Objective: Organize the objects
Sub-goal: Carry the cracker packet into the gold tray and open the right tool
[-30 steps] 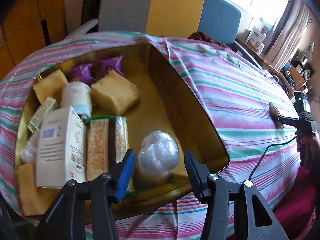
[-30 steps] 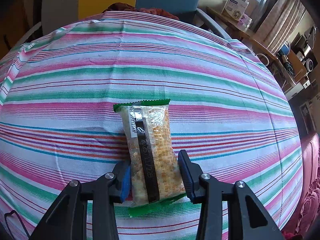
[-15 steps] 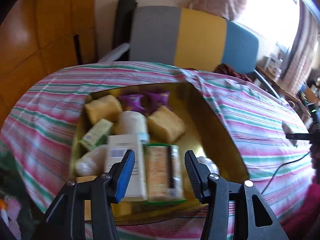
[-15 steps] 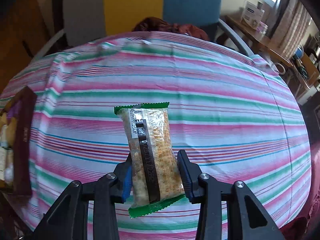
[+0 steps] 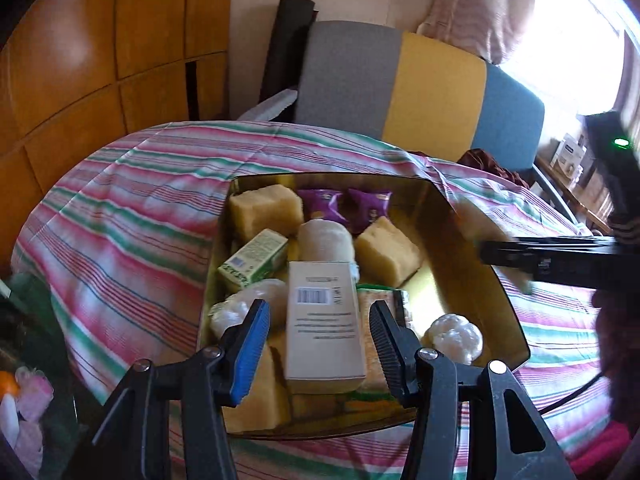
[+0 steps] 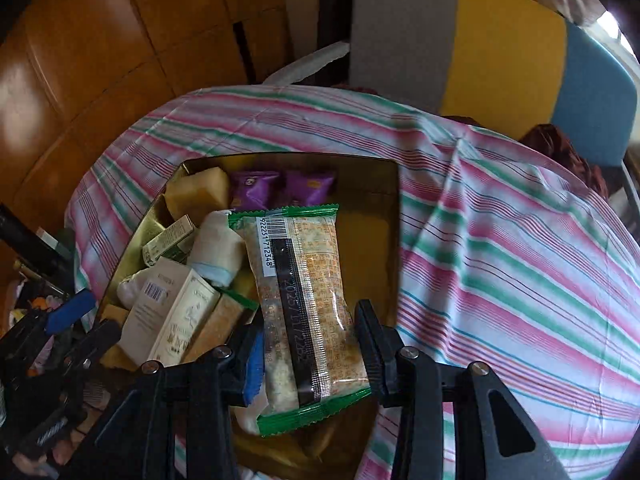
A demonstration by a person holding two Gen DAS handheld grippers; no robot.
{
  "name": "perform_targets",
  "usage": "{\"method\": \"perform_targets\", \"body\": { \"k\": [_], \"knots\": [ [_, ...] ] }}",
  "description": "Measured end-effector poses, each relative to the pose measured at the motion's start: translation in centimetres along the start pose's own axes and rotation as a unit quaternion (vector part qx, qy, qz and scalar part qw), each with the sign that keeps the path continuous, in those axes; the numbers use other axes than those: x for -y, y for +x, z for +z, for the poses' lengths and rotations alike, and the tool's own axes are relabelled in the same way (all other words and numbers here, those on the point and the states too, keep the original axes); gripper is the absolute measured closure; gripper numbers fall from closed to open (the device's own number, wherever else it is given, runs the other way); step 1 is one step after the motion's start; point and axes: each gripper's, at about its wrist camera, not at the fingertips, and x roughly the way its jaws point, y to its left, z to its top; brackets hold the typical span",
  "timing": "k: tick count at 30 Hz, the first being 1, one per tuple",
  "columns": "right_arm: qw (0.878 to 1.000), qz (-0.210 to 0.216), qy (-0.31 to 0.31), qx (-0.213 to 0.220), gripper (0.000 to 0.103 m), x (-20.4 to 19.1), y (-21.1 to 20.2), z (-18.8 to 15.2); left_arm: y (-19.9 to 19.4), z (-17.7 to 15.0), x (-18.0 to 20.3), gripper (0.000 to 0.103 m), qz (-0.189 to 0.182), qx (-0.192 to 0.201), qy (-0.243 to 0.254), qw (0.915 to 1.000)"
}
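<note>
A clear snack packet point(image 6: 304, 280) with green ends hangs over the open gold tin point(image 6: 384, 216), my right gripper point(image 6: 310, 336) shut on its lower half. The tin point(image 5: 472, 248) sits on the striped tablecloth. It holds yellow sponge blocks point(image 5: 386, 250), two purple sachets point(image 5: 320, 204), a rolled white cloth point(image 5: 324, 240), a small green box point(image 5: 254, 260), a white barcoded carton point(image 5: 324, 320), another snack packet and white wrapped balls point(image 5: 454, 338). My left gripper point(image 5: 316, 328) is open and empty above the tin's near end, over the carton.
The striped tablecloth point(image 6: 500, 240) spreads out to the right of the tin. A grey, yellow and blue chair back point(image 5: 416, 84) stands behind the table, wood panelling to the left. Clutter lies beyond the table's left edge point(image 5: 24, 392). A hand holds the right tool point(image 5: 616, 320).
My right gripper lifted the packet off the bare cloth and swung it left over the tin. My left gripper drew back and tipped up, so the whole tin shows.
</note>
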Motion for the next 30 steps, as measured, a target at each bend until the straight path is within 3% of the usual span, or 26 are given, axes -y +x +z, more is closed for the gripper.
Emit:
{"method": "perform_targets", "body": {
  "k": [6,12,20,30],
  "knots": [
    [0.999,-0.031,-0.012,-0.037,0.062,-1.0,4.5,0.2,0.1,-0.4,-1.6,0.047,0.002,0.000,-0.022,0.9997],
    [0.998,-0.020,0.000,-0.055,0.060,0.0,5.9,-0.2,0.4,-0.8,-2.2,0.042,0.007,0.001,-0.030,0.9995],
    [0.999,-0.010,0.006,-0.031,0.056,0.1,4.9,-0.3,0.0,-0.6,-1.9,0.031,0.028,0.016,-0.025,0.9992],
    [0.999,-0.030,0.019,0.030,0.056,-0.3,0.9,-2.2,-1.0,-0.6,-1.3,0.016,0.070,0.033,-0.015,0.9969]
  ]
}}
